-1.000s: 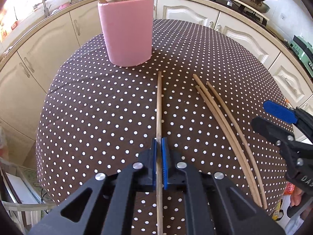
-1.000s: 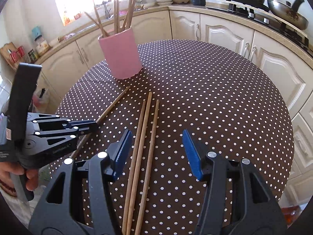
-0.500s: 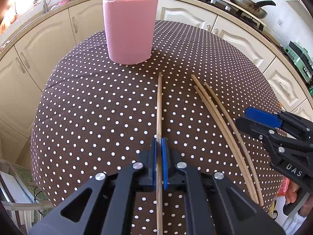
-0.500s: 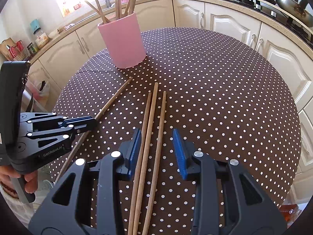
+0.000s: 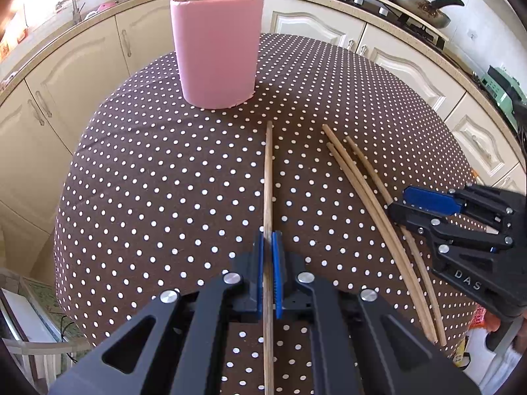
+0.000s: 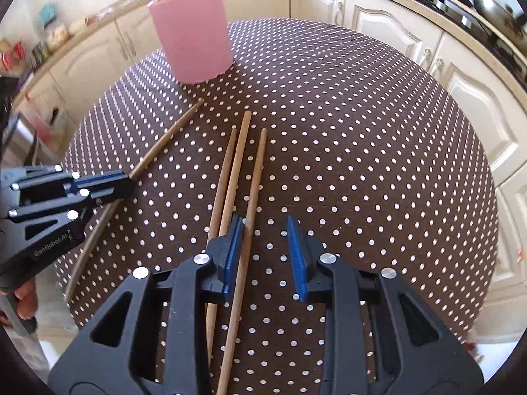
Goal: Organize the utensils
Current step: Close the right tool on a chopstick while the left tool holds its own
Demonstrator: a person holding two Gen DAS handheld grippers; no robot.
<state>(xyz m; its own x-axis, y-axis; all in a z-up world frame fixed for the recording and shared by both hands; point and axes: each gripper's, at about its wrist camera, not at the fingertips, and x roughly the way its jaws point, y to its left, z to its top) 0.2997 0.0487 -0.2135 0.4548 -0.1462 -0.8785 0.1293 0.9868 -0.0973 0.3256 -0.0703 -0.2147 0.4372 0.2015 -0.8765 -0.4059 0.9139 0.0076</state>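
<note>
A pink cup holding several chopsticks stands at the far side of the dotted brown tablecloth. My left gripper is shut on one wooden chopstick that lies pointing at the cup. Three more chopsticks lie to its right. In the right wrist view my right gripper hangs low over them with its jaws closing. The rightmost chopstick lies between them beside the left pad. The right pad stands clear of it. The other two chopsticks run under the left finger. The left gripper and pink cup show here too.
Cream kitchen cabinets curve around the round table, with a stove and frying pan behind on the right. The table's edge drops off close behind both grippers. A person's fingers hold the left gripper's handle.
My right gripper has sunk toward the three chopsticks and its jaws have narrowed around the rightmost one. My left gripper keeps its hold on the single chopstick.
</note>
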